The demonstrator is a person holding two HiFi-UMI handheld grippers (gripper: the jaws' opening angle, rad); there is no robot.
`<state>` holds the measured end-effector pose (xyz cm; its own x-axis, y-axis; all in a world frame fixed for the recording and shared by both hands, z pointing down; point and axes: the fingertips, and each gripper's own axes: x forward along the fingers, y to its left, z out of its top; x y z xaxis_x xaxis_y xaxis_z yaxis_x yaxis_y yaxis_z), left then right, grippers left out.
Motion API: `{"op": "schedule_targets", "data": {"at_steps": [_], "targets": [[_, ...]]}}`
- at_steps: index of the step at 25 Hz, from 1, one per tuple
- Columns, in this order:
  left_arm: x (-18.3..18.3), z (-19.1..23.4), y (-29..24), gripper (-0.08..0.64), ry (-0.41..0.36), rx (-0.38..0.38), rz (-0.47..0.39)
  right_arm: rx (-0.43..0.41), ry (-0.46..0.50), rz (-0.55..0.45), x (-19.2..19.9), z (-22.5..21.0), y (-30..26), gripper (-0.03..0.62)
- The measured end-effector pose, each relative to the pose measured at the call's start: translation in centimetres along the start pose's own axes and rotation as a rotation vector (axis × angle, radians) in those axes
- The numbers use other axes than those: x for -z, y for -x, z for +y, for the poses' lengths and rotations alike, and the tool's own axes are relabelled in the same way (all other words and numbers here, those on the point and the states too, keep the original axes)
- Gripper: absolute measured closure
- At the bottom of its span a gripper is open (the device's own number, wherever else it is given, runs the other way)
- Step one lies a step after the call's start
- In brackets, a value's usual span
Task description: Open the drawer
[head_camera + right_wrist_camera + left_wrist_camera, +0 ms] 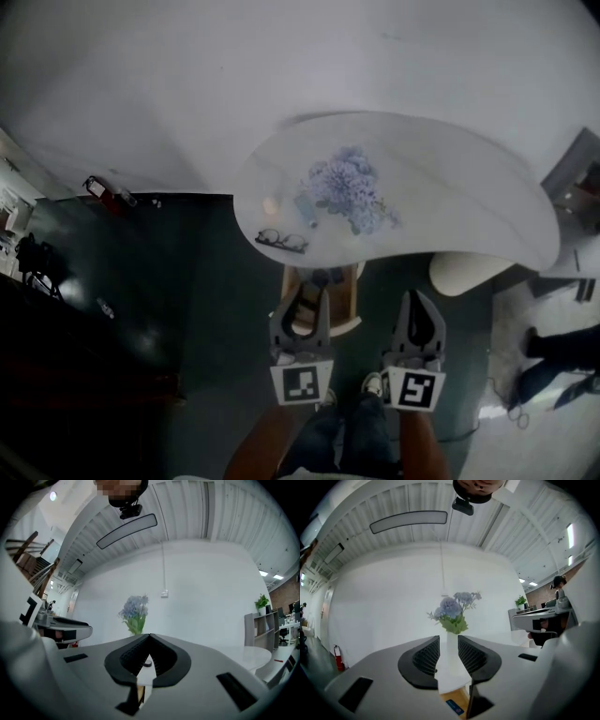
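A small wooden drawer unit (pixel 349 298) stands under the near edge of the white curved table (pixel 469 187). Whether its drawer is open or closed I cannot tell. My left gripper (pixel 307 298) hovers over it, held level and open, with nothing between its jaws. In the left gripper view the left gripper (pixel 448 641) frames the table top and a strip of the wooden unit (pixel 457 699) below. My right gripper (pixel 418 302) is beside the unit on the right. In the right gripper view the right gripper (pixel 149 636) has its tips touching and holds nothing.
A white vase of blue flowers (pixel 349 187) and a pair of glasses (pixel 281 241) are on the table. A pale round seat (pixel 464 272) sits at the right. A red fire extinguisher (pixel 98 187) stands by the wall. Another person's legs (pixel 562 356) are at the far right.
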<state>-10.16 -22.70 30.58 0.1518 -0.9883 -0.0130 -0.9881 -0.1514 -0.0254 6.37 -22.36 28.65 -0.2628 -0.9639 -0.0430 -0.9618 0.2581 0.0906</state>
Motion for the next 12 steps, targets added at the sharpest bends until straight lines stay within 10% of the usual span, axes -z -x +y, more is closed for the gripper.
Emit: {"op": "schedule_targets", "data": {"at_steps": [12], "targets": [[-11.1, -0.9, -1.5, 0.449, 0.024, -0.001, -0.062, -0.049, 0.039, -0.077, -11.3, -0.9, 0.4, 0.588]]}}
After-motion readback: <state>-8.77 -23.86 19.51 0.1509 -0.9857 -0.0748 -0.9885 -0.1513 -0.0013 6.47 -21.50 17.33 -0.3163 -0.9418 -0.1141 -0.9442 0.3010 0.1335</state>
